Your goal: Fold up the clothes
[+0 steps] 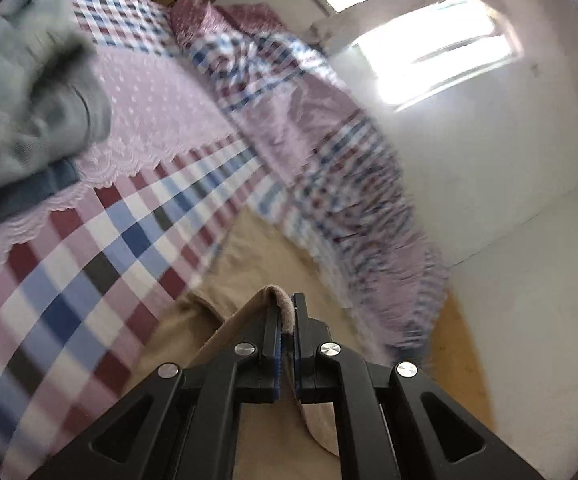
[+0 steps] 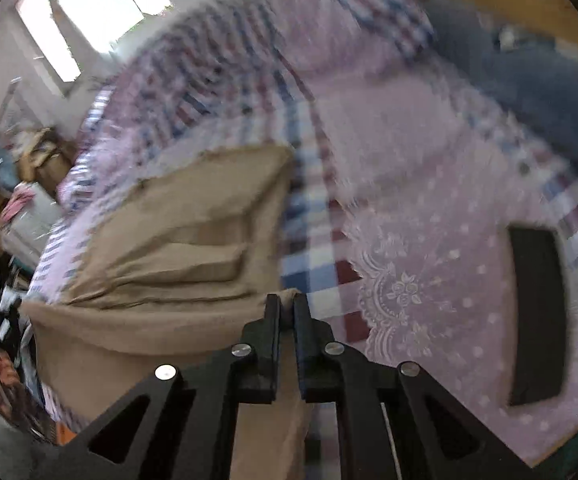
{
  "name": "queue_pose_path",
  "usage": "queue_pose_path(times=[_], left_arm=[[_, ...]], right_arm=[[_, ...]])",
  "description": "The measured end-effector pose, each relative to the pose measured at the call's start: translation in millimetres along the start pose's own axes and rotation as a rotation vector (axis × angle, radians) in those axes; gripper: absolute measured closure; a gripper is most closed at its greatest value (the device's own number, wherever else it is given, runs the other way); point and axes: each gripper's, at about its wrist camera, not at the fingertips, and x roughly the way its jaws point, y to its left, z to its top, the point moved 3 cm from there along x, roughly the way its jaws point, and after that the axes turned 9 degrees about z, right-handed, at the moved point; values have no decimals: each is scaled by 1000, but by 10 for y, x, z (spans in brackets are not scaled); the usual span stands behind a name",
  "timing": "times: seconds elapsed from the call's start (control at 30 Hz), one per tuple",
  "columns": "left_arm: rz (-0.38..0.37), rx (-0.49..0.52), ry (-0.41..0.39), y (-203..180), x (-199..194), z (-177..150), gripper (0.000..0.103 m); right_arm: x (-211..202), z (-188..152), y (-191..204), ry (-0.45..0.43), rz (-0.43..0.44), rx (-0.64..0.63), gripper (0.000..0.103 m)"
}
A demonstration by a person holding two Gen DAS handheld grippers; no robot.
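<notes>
Fingers, left gripper (image 1: 287,312): pinching an edge of the tan garment (image 1: 249,248).
Fingers, right gripper (image 2: 287,306): pinching another edge of the same tan garment (image 2: 177,232).
Garment: partly raised, its far part on the bed.
Bed: checked sheet (image 1: 101,256), pink lace cloth (image 2: 429,280) carrying a black flat object (image 2: 537,316).
Far left: grey-green clothing (image 1: 21,92).

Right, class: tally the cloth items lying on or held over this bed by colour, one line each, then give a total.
Tan cloth garment, gripped by left gripper and right gripper: 1
Grey-green crumpled garment: 1
Blue denim garment: 1
Pink lace-edged spread: 1
Checked bedsheet: 1
Total: 5
</notes>
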Motion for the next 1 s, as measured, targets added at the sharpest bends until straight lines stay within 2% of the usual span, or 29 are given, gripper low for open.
queue_pose_path(times=[0.07,0.1,0.13,0.17,0.23,0.27,0.33,0.43,0.57,0.8,0.93,1.0], left_arm=[[24,-21,6,92,231,-55,101],[21,-32,13,121,291,-73,101],[27,-35,20,139,344,-84,101],[37,-25,21,140,370,-83,101],[62,7,9,131,393,-71,101],[76,23,1,134,411,-59,101],[97,30,0,164,461,-45,100],[97,-21,23,245,534,-45,101],[94,-6,23,166,574,-45,101],[89,-3,38,101,568,-37,101],[89,-6,42,100,563,-31,101],[90,0,43,94,557,-26,101]], right_arm=[[106,39,-212,-15,-67,48,89],[114,45,-279,-31,-82,59,88],[71,27,-294,-63,-62,42,85],[2,-14,-286,-103,-34,3,77],[-105,-127,-153,-129,-58,-156,60],[-125,-172,-51,-124,-89,-253,60],[-82,-233,171,-83,-164,-452,60],[30,-385,368,-5,-250,-699,60],[246,-577,424,153,-279,-947,60],[517,-736,672,282,-482,-1426,60],[764,-915,638,402,-553,-1642,61],[857,-913,604,434,-569,-1676,62]])
